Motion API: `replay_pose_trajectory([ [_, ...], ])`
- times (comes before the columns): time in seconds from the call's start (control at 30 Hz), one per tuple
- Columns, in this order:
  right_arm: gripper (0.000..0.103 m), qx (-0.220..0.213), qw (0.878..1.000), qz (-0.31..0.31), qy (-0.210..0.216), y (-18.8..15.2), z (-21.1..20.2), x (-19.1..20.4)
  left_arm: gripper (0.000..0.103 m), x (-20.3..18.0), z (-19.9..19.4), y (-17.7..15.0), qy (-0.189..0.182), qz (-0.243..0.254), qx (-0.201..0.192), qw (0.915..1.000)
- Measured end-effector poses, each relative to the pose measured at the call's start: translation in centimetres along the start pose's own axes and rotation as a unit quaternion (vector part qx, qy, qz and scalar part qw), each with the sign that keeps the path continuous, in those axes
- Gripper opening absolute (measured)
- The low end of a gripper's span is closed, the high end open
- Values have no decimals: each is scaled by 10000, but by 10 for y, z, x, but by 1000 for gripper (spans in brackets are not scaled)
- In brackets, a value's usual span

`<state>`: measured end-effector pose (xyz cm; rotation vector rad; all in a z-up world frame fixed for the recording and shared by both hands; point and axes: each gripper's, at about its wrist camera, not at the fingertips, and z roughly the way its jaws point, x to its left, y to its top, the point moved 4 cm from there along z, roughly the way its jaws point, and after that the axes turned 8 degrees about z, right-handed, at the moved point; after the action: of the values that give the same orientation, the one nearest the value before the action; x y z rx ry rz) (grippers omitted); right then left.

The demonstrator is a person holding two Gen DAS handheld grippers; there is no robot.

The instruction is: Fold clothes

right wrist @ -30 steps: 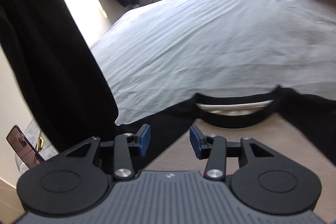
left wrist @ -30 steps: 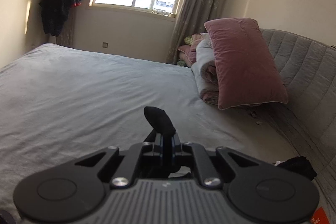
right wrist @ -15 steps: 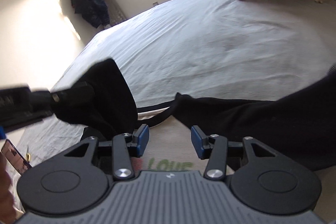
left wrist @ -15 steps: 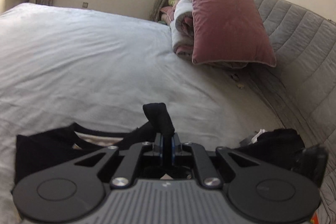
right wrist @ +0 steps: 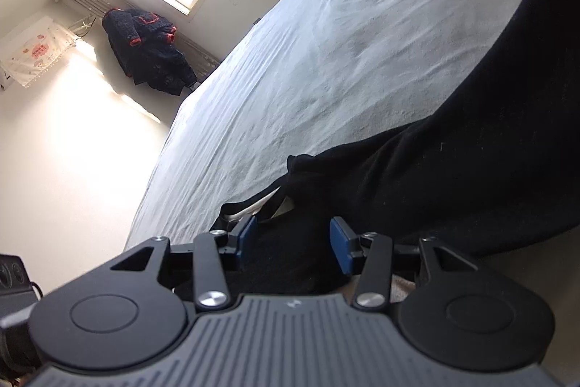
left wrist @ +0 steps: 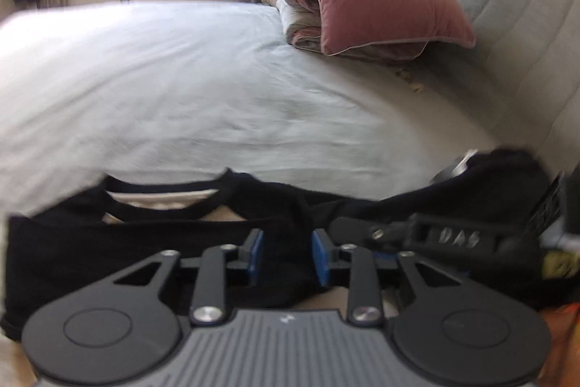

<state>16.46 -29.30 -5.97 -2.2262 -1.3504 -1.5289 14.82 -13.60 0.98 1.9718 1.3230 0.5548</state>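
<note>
Left wrist view: my left gripper (left wrist: 284, 254), clamped on black cloth a second ago, is opening, sleeve fabric loose between the pads. Shirt (left wrist: 152, 234) now lies flat on the bed (left wrist: 217, 89), collar away from me. Right gripper (right wrist: 293, 243) stands half open over the shirt, gripping nothing. Sleeve fold seems laid; next fold can follow.
</note>
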Motion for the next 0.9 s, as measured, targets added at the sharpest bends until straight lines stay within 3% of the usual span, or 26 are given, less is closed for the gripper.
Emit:
replay_pose_trajectory([
  [0.13, 50, -1, 10000, -47, -47, -1, -3, 1, 42, 8, -7, -9, 281, 414, 22, 9987],
  [0.33, 50, -158, 9972, -581, -446, -3, -4, 4, 42, 63, -22, -36, 720, 604, 83, 9955],
  [0.57, 50, -288, 9885, -1058, -1038, -10, 9, 0, 41, 146, -38, -75, 1238, -3, 192, 9921],
  [0.67, 50, -397, 9819, -1337, -1282, -16, 18, 0, 36, 177, -46, -92, 1366, -397, 127, 9897],
  [0.7, 48, -434, 9793, -1432, -1361, -18, 21, 0, 35, 186, -48, -97, 1413, -522, 102, 9885],
  [0.77, 28, -525, 9730, -1649, -1529, -22, 27, 1, 26, 203, -51, -107, 1727, -753, 66, 9821],
  [0.8, 11, -597, 9706, -1732, -1561, -23, 27, 3, 25, 211, -52, -111, 1961, -852, 70, 9769],
  [0.9, 7, -850, 9659, -1891, -1549, -21, 22, 10, 23, 231, -48, -123, 2070, -1210, 64, 9708],
])
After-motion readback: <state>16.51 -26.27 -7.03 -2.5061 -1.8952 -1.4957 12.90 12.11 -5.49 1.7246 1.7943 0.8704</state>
